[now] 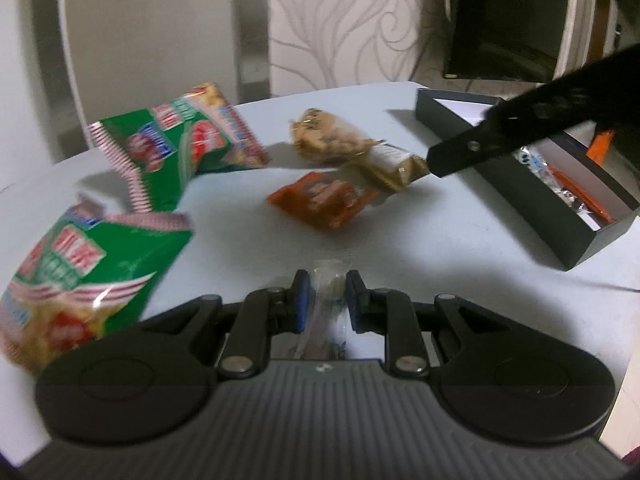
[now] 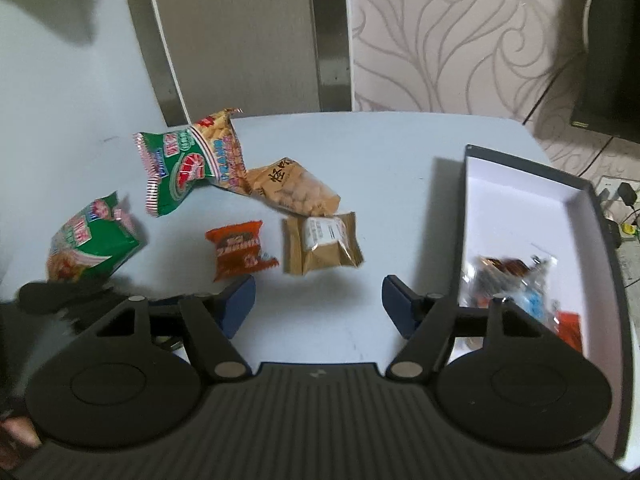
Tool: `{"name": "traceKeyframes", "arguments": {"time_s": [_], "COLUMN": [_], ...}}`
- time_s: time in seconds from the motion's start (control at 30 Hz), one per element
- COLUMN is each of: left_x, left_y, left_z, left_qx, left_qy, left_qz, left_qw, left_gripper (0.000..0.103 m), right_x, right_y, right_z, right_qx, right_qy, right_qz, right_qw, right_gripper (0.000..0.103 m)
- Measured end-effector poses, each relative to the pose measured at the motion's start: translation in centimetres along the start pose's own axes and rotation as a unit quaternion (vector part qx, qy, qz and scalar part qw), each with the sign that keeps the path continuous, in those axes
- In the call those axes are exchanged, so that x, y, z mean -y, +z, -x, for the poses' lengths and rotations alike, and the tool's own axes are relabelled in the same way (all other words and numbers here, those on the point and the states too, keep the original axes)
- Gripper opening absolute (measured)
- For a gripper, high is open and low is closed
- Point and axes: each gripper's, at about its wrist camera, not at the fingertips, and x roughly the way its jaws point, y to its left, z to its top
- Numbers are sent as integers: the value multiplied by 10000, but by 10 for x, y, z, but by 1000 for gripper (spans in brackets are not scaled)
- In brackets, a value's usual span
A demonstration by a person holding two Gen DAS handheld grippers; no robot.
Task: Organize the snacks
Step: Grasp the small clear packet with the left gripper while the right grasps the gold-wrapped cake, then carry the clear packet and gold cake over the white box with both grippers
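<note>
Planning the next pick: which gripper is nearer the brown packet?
Right. The right gripper reaches in with a fingertip at the brown packet's edge; the left gripper, shut on a clear wrapper, sits nearer the camera, beyond the orange packet.

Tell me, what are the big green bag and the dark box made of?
The big green bag looks like thin glossy plastic film: it crinkles, shines, and has zigzag sealed edges. The dark box looks like stiff cardboard, matte dark outside and plain white inside, with straight thin walls; I can't be sure it isn't thin plastic.
</note>
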Motion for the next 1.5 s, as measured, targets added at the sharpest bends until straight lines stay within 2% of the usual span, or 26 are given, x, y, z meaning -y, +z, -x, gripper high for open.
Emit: {"name": "traceKeyframes", "arguments": {"time_s": [0.2, 0.53, 0.6, 0.63, 0.8, 1.2, 1.5], "left_x": [-8, -9, -9, -9, -9, -8, -6], "left_y": [-4, -6, -6, -6, -5, -2, -2], "left_z": [5, 5, 5, 5, 5, 1, 3], "left_qx": [18, 17, 18, 17, 13, -36, -74], "left_qy": [131, 148, 153, 154, 199, 227, 241], "left_qz": [128, 145, 144, 146, 141, 72, 49], "left_qw": [9998, 9998, 9998, 9998, 9997, 9997, 9997], "left_gripper": [23, 23, 23, 23, 23, 23, 23], "right_x": [-5, -2, 2, 2, -4, -2, -16], "right_y": [19, 35, 36, 36, 36, 12, -10], "right_z": [-38, -85, -91, -92, -85, -59, -27], "right_qx": [-197, -521, -575, -601, -471, -455, -306], "right_qy": [-62, -179, -185, -209, -294, -223, -168], "right_qz": [137, 154, 151, 180, 381, 50, -175], "right_qw": [9997, 9984, 9981, 9978, 9977, 9987, 9992], "right_gripper": [75, 75, 70, 55, 45, 44, 44]}}
